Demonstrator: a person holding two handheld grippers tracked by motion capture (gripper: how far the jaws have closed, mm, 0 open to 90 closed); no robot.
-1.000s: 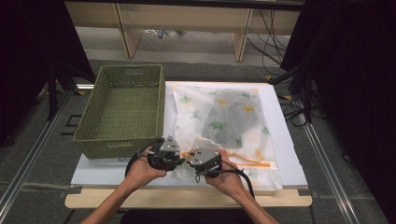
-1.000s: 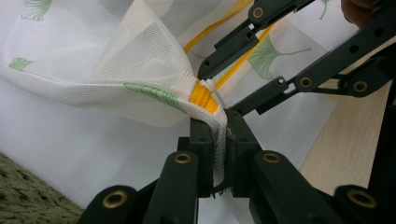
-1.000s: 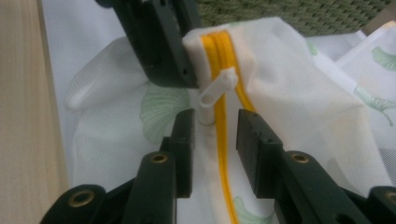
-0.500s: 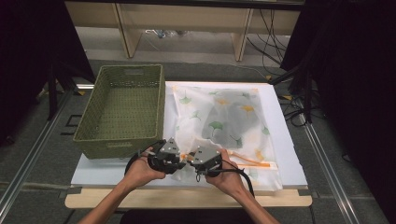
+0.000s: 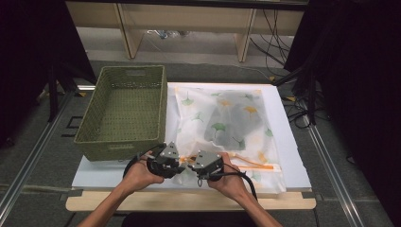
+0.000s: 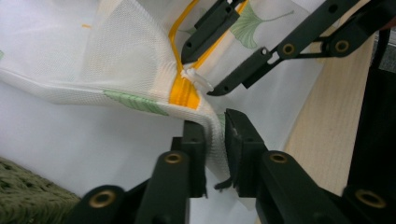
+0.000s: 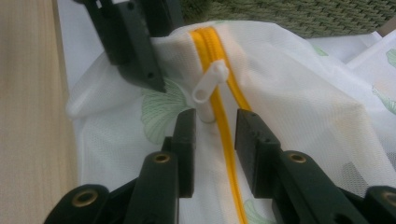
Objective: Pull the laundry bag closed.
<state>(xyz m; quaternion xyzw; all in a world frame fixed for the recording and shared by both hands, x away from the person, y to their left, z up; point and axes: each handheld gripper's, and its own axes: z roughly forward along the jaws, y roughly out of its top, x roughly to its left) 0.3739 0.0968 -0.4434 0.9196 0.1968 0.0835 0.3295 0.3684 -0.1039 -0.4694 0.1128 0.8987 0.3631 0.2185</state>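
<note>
Down by the front right corner of the green basket (image 5: 124, 111), two grippers tip to tip, one in each hand; just right of the basket, flat on a white board (image 5: 283, 118), a see-through mesh bag (image 5: 227, 123) with green and yellow leaves on it and something dark inside; near edge of the bag lifted a little, just past that same basket corner.

Left gripper (image 6: 215, 135) nearly closed; jaws just now squeezing in a bit more, with a thin fold of the bag's corner caught between them; mesh pressed on both sides, right at the end of the yellow zipper (image 7: 224, 84); same corner held up off the board, close in front of the basket wall.

Right gripper (image 7: 215, 126) partly open; jaws standing on either side of the zipper, not pinching; small white zipper pull (image 7: 208, 88) sticking up between them, close against one jaw and clear of the other; nothing gripped yet.

From above, left gripper (image 5: 184, 163) nearer the basket, right gripper (image 5: 191, 165) just beyond it, on the side away from the basket; zipper stretching on from there, farther from the basket, along the bag's near edge; wooden table (image 5: 142, 201) edge showing in front of the basket, under the wrists.
</note>
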